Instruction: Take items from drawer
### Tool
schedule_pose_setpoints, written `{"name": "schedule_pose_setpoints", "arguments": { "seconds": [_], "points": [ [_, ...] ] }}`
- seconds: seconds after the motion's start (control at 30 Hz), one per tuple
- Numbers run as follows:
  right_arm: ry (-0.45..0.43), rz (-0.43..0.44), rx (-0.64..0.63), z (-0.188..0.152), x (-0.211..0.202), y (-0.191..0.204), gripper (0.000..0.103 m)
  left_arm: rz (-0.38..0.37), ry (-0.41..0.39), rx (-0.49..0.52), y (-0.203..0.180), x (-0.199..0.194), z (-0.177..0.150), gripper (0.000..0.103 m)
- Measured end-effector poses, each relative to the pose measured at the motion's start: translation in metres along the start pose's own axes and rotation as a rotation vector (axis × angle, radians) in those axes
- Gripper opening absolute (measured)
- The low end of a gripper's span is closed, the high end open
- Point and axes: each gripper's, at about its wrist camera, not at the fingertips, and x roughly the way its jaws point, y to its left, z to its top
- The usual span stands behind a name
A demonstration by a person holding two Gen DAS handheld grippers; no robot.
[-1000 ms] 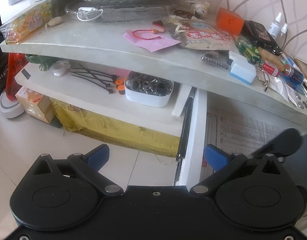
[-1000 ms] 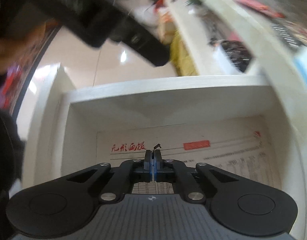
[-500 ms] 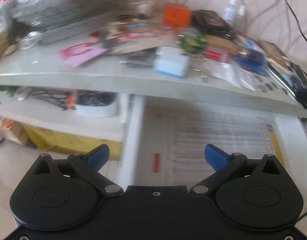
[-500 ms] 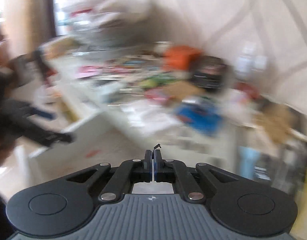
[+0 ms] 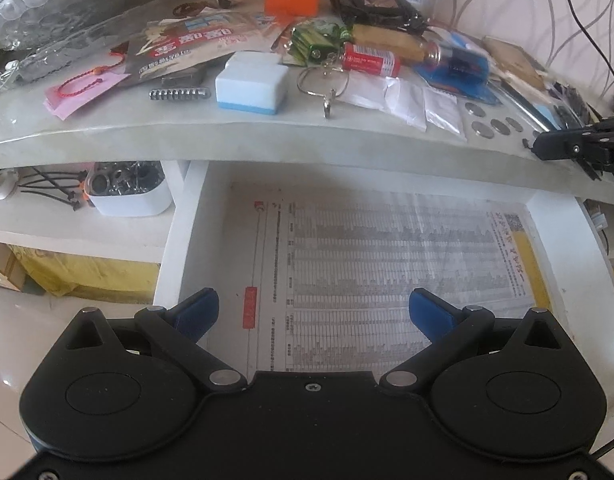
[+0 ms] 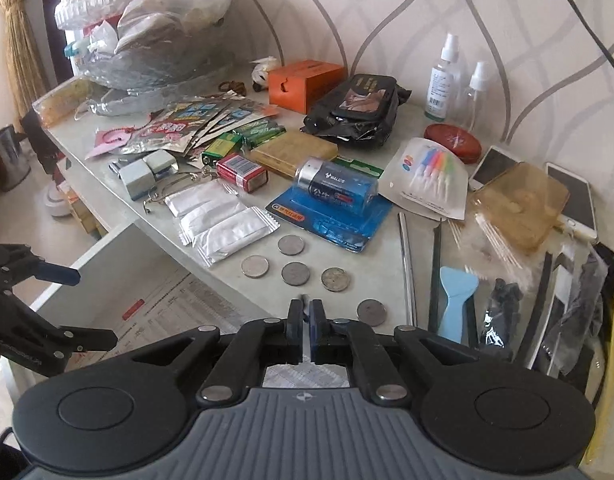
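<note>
Swinging up from inside the drawer [image 5: 387, 208], where it pointed a second ago, the right gripper [image 6: 305, 312] now faces the crowded countertop [image 6: 147, 200], clenched on something thin I cannot identify. The left gripper [image 5: 313, 312], spread wide, has shifted rightward over the drawer at frame centre, showing only a paper liner [image 5: 387, 272]; small items cover the countertop.

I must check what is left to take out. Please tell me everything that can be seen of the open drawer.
The drawer is pulled out below the grey countertop. Its walls look like white painted board. A printed paper sheet with dense tables, a red label and a yellow strip lies flat on its bottom. Nothing else shows inside. The open left gripper hovers over its front part.
</note>
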Motion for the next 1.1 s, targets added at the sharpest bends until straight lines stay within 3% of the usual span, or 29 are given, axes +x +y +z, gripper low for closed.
{"name": "schedule_pose_setpoints", "arguments": {
  "seconds": [0.57,0.87,0.9,0.97,1.03,1.1],
  "points": [
    [-0.046,-0.099,-0.029,-0.009,0.003,0.008,0.009,0.016,0.033,0.008,0.003,0.011,-0.004,0.103],
    [-0.136,-0.109,0.036,-0.015,-0.007,0.004,0.009,0.032,0.055,0.028,-0.002,0.017,-0.005,0.103],
    [-0.153,-0.104,0.051,-0.016,-0.01,0.003,0.01,0.034,0.056,0.029,-0.003,0.017,-0.005,0.103],
    [-0.175,-0.089,0.077,-0.02,-0.014,0.002,0.033,0.038,0.056,0.034,-0.005,0.016,-0.005,0.103],
    [-0.193,-0.091,0.086,-0.024,-0.017,0.004,0.042,0.042,0.056,0.04,-0.007,0.015,-0.006,0.103],
    [-0.209,-0.09,0.143,-0.031,-0.028,0.007,0.042,0.049,0.054,0.049,-0.01,0.013,-0.006,0.103]
  ]
}}
